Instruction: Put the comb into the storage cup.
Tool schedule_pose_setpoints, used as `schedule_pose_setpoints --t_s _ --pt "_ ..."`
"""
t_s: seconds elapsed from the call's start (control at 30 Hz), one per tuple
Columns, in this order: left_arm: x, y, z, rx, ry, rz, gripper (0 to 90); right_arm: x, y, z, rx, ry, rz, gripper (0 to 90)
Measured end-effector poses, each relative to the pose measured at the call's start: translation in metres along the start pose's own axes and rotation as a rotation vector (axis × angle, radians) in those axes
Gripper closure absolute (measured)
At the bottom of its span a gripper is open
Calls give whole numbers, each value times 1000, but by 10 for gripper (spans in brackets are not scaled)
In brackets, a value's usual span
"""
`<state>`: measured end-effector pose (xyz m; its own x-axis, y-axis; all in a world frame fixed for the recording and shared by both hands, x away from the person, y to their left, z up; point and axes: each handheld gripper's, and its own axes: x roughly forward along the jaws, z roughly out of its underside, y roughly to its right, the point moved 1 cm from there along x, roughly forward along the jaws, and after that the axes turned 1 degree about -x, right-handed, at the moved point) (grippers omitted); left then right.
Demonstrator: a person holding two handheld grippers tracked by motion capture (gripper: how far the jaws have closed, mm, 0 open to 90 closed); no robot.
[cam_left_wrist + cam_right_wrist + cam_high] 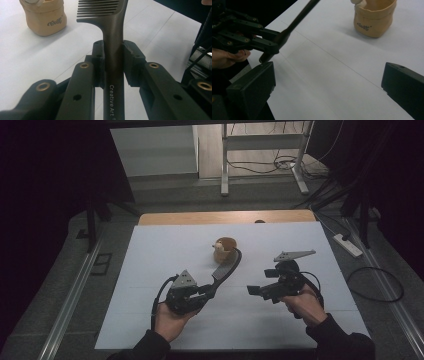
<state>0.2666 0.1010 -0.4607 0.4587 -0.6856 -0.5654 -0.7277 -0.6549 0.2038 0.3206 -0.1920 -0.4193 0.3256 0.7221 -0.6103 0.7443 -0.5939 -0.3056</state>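
Comb (pixel 113 32): dark, long-handled, clamped by the handle in the left hand-held gripper (pixel 113 62), both pads pressed on the handle's flat sides. It is held above the white table (pixel 150 260), toothed end pointing toward a small tan pouch (pixel 224 250) that stands near the table's middle. From above, the comb's tip lies just beside the pouch; contact cannot be confirmed.

Handling, judged: the comb looks like rigid plastic, light, smooth-surfaced and so somewhat slippery. The handle is the sound place to grip; the teeth are thin and would likely flex or snap under pad pressure. The pouch looks soft-sided and light, liable to tip or slide if nudged.

Right hand-held gripper (pixel 253 290): jaws stand wide, nothing between them, held over the table to the right of the comb.

View notes: the left gripper view gives 2 details absent elsewhere, the comb's teeth and the lettering "Creative Art" on the handle. The right gripper view shows the left hand-held gripper's hold side-on. The high view gives the overall layout.
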Motion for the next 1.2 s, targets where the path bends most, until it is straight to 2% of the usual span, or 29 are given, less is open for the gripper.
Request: schedule_pose_setpoints --t_s 0.27,0.67,1.2 --pt "5 2 -2 8 -3 3 720 9 1 -11 23 -1 -32 0" --pt "14 5 -6 28 -7 3 720 20 4 -25 58 26 -51 0" --pt "26 9 -9 39 -10 6 720 35 5 -36 89 7 -71 0"
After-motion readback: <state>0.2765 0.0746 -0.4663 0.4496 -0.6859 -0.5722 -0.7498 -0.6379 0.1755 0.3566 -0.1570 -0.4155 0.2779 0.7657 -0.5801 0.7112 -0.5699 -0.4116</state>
